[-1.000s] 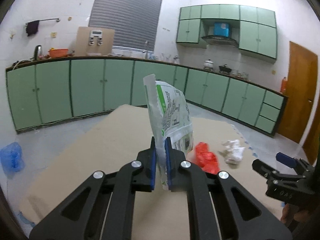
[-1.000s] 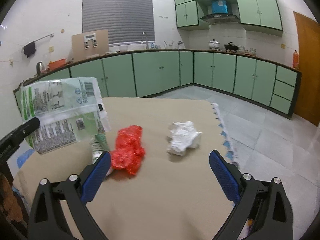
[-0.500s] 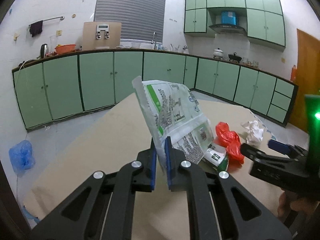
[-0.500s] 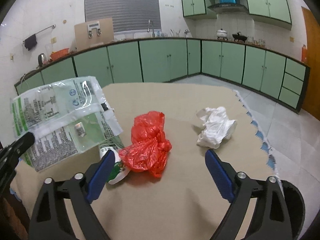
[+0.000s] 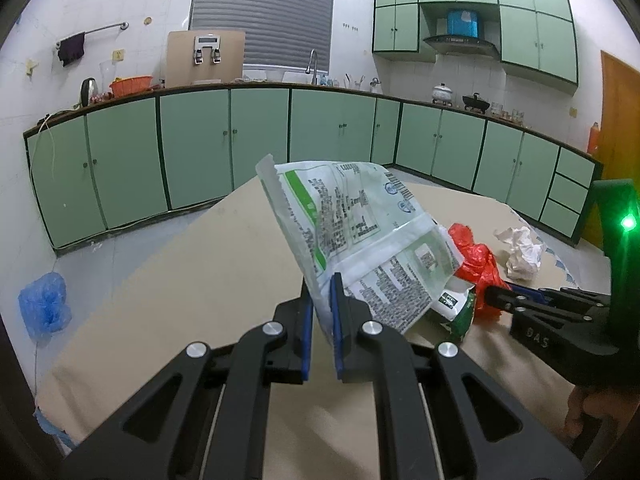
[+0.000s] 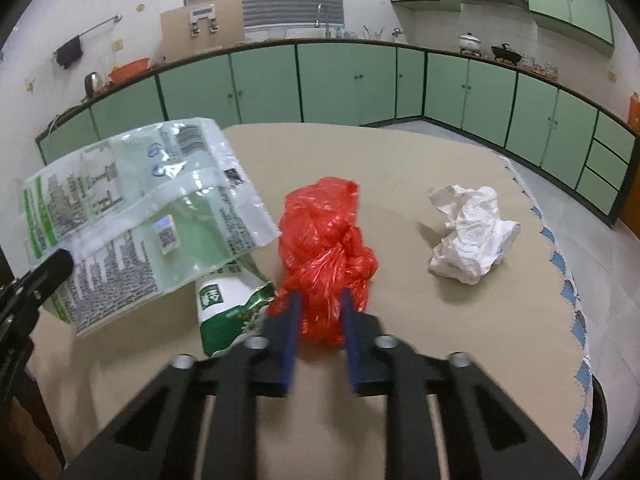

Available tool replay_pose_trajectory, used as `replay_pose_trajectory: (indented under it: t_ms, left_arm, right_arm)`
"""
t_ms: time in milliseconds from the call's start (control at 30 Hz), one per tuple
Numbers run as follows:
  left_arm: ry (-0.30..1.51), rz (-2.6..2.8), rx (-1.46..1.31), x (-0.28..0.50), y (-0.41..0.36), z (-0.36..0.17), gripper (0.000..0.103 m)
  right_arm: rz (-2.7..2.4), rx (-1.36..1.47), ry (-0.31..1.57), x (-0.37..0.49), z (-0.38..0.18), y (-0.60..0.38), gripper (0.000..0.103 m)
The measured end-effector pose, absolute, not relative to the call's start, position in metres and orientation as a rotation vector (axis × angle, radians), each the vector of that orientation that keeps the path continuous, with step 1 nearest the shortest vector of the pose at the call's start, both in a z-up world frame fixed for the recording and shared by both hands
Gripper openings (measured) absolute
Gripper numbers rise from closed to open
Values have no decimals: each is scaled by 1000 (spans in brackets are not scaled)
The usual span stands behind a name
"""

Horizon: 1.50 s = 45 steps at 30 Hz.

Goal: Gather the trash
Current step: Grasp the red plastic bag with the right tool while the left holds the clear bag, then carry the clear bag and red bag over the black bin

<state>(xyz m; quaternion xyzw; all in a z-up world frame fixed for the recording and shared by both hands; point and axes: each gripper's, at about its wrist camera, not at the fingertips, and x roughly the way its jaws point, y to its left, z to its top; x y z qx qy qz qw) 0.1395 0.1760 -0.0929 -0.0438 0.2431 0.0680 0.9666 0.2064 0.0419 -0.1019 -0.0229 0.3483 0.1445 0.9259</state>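
My left claw is clamped on the lower edge of a clear printed bag, which stands up from the pads and leans to the right, off the table. From the right wrist view the same bag hangs at the left, its lower corner over a green and white packet that lies flat on the table.

My right claw has just been closing, and its 2 blue pads now stand narrow with the near end of the red bag pinched between them. The red bag is knotted and crumpled and sits on the table, just right of the packet and touching it. In the left wrist view the right claw reaches in from the right, its tip at the red bag.

Farther right, apart from the red bag, a white crumpled bag lies near the table's scalloped edge.

Beyond the table, green cabinets run along the wall and around the corner. A blue bag sits on the floor at the left.
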Motion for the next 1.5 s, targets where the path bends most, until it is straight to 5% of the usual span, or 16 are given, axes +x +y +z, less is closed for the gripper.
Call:
replay_pose_trajectory:
  t_ms: [767, 1500]
  left_arm:
    - [417, 0, -117, 135, 131, -50, 6]
    - [395, -302, -34, 122, -30, -42, 6]
  right_arm:
    - [276, -18, 507, 141, -10, -22, 4]
    - [17, 34, 454, 67, 20, -159, 4]
